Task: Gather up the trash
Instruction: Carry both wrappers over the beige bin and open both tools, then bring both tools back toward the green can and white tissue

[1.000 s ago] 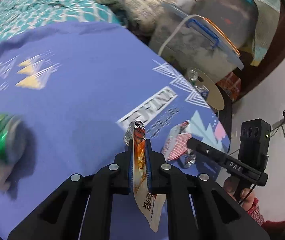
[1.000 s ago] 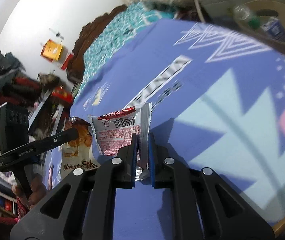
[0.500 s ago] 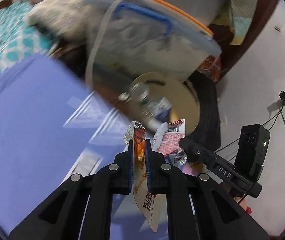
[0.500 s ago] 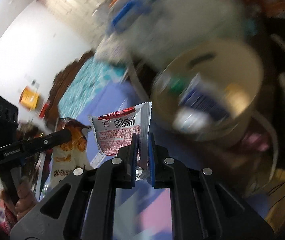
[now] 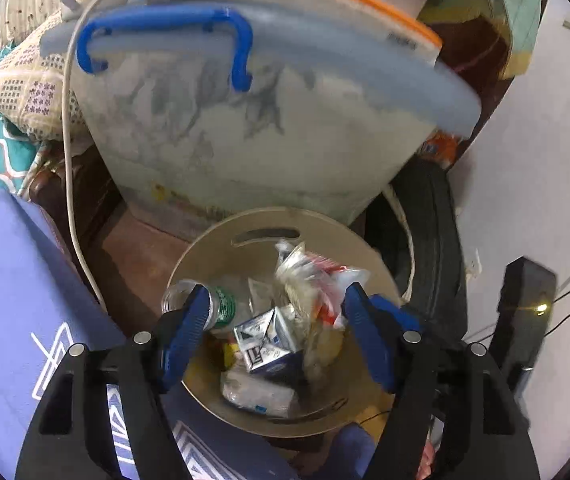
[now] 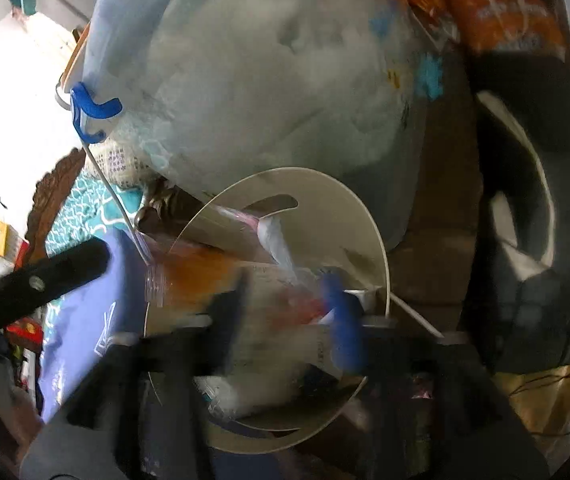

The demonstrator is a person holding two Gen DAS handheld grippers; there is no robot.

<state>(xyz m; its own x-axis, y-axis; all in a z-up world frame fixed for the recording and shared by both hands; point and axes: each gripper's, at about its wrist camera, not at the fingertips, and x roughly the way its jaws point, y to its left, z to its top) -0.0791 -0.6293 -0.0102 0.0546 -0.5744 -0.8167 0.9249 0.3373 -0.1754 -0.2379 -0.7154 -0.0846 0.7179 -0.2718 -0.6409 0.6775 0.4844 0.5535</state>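
A round beige trash bin (image 5: pixel 221 240) sits on the floor beside the bed. It holds wrappers (image 5: pixel 309 280), a small blue carton (image 5: pixel 269 340) and a plastic bottle (image 5: pixel 217 308). My left gripper (image 5: pixel 277 328) is wide open and empty, right above the bin's mouth. In the right wrist view the bin (image 6: pixel 325 188) shows blurred, with wrappers (image 6: pixel 269 292) falling or lying inside. My right gripper (image 6: pixel 285 320) is open over the bin, its fingers blurred by motion.
A large translucent storage box (image 5: pixel 265 128) with a blue handle (image 5: pixel 165 36) stands right behind the bin. The blue bedsheet (image 5: pixel 9 300) is at the left. A black tyre (image 5: pixel 429 240) leans against the white wall at the right. A white cable (image 5: pixel 71 160) hangs down.
Both grippers swung from the bed to over the bin and opened. The orange wrapper left my left gripper and the red-and-white wrapper left my right gripper.
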